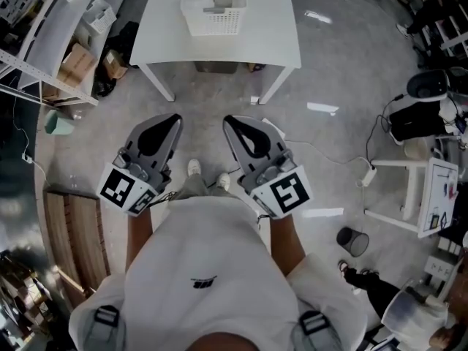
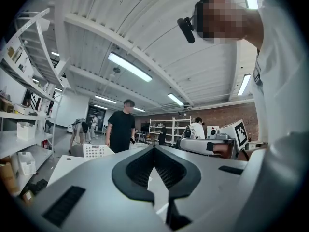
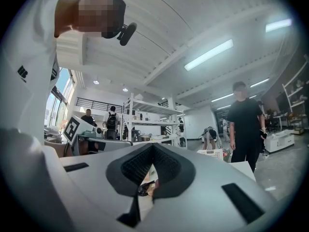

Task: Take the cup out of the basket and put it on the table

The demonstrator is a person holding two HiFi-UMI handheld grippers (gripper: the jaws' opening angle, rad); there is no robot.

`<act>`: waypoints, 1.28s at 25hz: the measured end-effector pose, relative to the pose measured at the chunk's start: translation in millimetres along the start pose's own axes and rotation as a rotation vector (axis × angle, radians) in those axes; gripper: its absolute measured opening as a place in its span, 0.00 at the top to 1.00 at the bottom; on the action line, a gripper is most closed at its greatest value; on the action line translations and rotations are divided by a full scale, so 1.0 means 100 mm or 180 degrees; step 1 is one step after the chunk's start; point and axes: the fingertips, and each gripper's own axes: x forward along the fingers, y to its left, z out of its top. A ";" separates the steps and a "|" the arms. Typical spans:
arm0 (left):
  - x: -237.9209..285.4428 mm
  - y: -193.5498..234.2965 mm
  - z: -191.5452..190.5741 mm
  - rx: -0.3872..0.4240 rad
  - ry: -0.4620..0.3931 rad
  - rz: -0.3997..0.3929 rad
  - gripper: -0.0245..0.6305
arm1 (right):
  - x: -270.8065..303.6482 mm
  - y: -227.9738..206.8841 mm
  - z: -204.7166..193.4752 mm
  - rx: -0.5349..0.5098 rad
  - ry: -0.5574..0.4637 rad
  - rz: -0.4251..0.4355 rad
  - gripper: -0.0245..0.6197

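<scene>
My white shirt point(image 1: 212, 269) filled the bottom of the head view. Just ahead of it I held the left gripper point(image 1: 174, 119) and the right gripper point(image 1: 229, 121) side by side, each with its jaws pressed together on nothing. The basket point(image 1: 212, 22) stood on the table point(image 1: 278, 42), well beyond both. A greyish shape inside it was probably the cup point(image 1: 216, 4). I judged the task not yet begun: next I would need to step closer, spread one gripper's jaws and reach down into the basket.
</scene>
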 end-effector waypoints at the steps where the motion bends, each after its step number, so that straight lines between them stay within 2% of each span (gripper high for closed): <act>1: 0.02 0.02 -0.01 0.0000 0.0008 0.0000 0.94 | 0.01 -0.03 -0.01 0.0007 0.0008 0.0002 0.95; 14: 0.44 0.55 -0.07 -0.0030 0.0015 -0.0063 0.94 | 0.49 -0.49 -0.11 0.0012 0.0056 -0.0044 0.95; 32: 0.98 1.68 0.03 -0.0073 -0.0019 -0.0250 0.94 | 1.61 -1.05 -0.18 -0.0029 0.0130 -0.0148 0.95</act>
